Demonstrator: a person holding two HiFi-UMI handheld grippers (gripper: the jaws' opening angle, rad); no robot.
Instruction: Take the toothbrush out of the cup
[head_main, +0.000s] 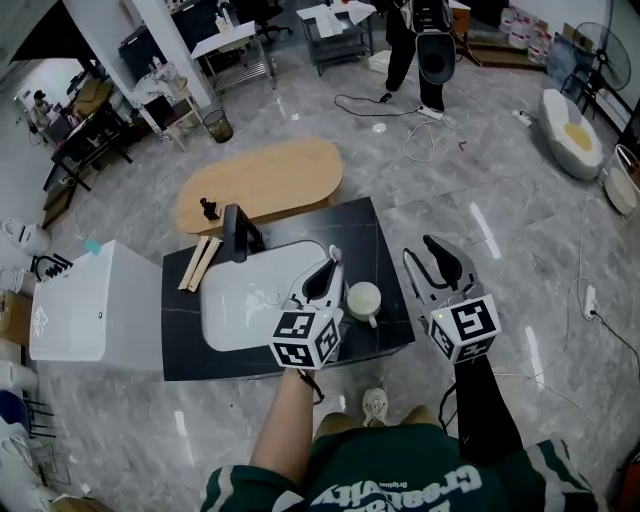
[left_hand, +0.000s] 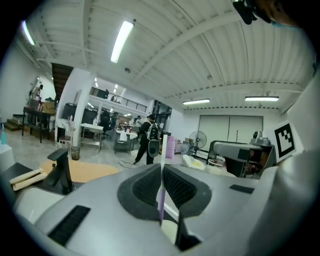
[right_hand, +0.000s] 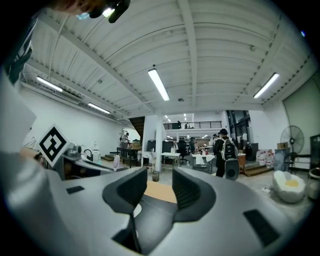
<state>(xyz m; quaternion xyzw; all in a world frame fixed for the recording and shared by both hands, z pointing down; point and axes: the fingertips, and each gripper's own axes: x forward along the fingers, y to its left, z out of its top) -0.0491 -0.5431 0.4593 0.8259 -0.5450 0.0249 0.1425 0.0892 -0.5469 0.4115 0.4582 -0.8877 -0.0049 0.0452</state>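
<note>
Head view: the left gripper (head_main: 327, 272) hangs just left of the cup (head_main: 363, 300), which stands on the black counter (head_main: 385, 235). It is clamped on the toothbrush (head_main: 334, 256), held outside the cup, bristles up. The right gripper (head_main: 438, 262) sits right of the cup.

Left gripper view: the jaws pinch the purple handle, and the toothbrush (left_hand: 168, 147) stands upright.

Right gripper view: the right gripper (right_hand: 159, 187) has its jaws apart, with nothing between them.
</note>
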